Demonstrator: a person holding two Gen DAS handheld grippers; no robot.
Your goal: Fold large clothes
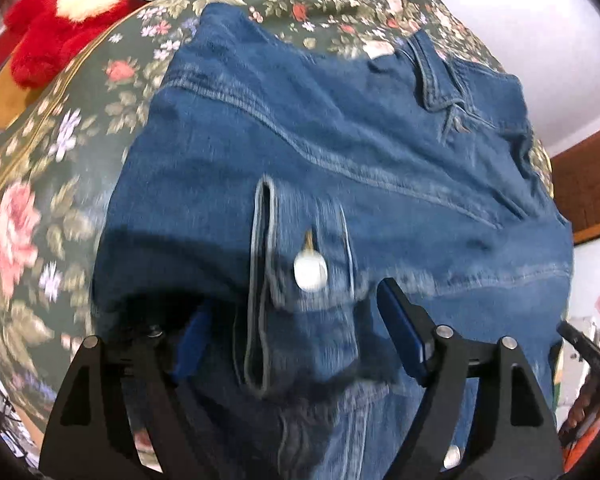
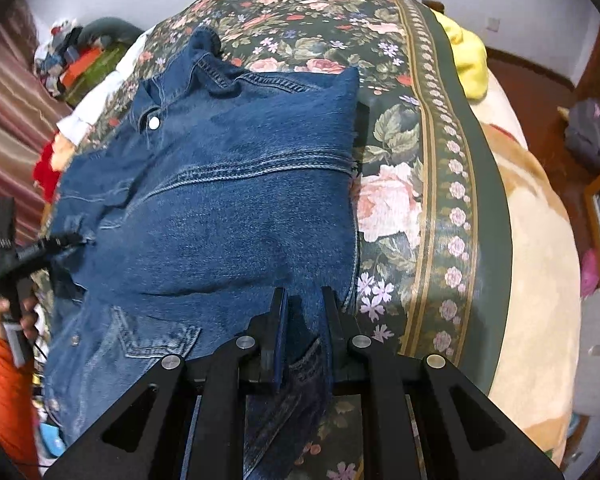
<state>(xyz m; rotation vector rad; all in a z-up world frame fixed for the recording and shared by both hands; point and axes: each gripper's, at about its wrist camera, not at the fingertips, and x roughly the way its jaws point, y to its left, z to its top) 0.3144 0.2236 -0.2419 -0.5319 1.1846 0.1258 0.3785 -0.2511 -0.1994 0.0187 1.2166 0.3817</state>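
A blue denim jacket (image 1: 340, 140) lies on a floral bedspread (image 1: 40, 200), sleeves folded in, collar (image 1: 436, 76) at the far end. My left gripper (image 1: 296, 320) is open, its jaws wide on either side of a sleeve cuff (image 1: 300, 288) with a white button (image 1: 310, 270). The jacket fills the right wrist view (image 2: 228, 200) too. My right gripper (image 2: 304, 312) is shut on the jacket's hem edge (image 2: 304, 320), near the right side. The left gripper (image 2: 48, 246) shows at the left edge there, held by a hand.
A red plush toy (image 1: 60, 28) lies at the bed's far left corner. A yellow cloth (image 2: 468, 60) and a beige blanket (image 2: 536, 280) lie to the right of the bedspread (image 2: 400, 200). Cluttered items (image 2: 84, 64) and a white cloth (image 2: 100, 96) sit beyond the bed.
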